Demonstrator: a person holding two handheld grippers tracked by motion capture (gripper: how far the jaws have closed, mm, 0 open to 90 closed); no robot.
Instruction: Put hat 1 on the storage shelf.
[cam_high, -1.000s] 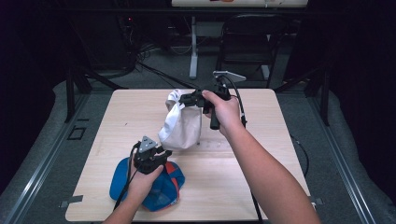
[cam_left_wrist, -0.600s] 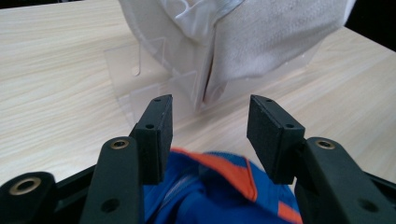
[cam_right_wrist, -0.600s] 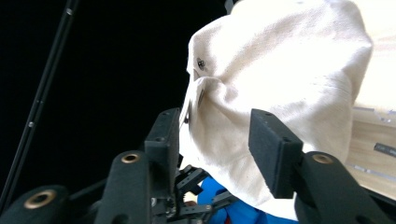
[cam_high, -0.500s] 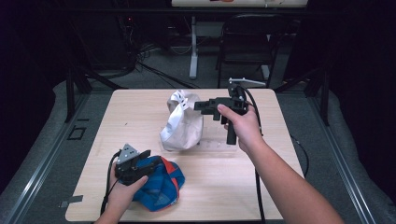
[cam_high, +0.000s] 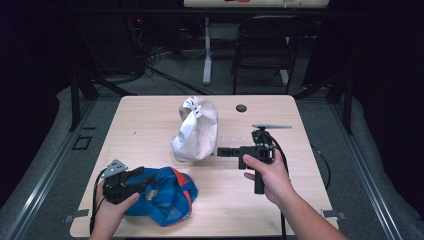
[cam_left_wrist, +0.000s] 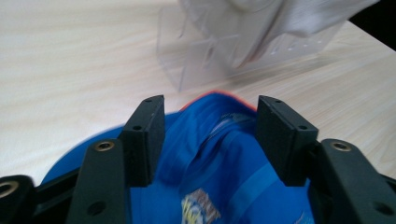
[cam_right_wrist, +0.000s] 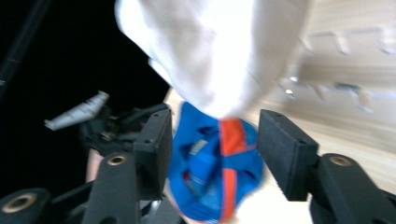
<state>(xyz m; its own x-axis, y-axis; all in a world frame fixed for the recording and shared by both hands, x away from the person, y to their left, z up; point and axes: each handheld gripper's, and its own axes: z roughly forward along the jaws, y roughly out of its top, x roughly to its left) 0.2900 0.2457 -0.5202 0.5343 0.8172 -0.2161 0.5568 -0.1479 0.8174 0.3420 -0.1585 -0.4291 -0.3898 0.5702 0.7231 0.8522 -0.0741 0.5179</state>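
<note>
A white cap (cam_high: 197, 127) hangs on a clear stand (cam_left_wrist: 196, 56) at the middle of the table. It fills the top of the right gripper view (cam_right_wrist: 215, 51). A blue cap (cam_high: 167, 197) with orange trim lies near the front edge. My left gripper (cam_high: 142, 175) hovers at its left side. Its jaws have just been opening and stand open above the blue cloth (cam_left_wrist: 210, 154) without pressing it. My right gripper (cam_high: 222, 151) points left at the white cap from a short way off. Its jaws (cam_right_wrist: 212, 123) have also just been opening, with nothing between them.
The wooden table (cam_high: 145, 120) has bare room to the left and right of the stand. A small black disc (cam_high: 241, 108) lies near the back edge. A dark chair (cam_high: 260, 50) and a table leg stand behind the table.
My right gripper let go of the white cap, opened, and drew back right and toward the person. My left gripper opened and slid left to the blue cap's edge.
</note>
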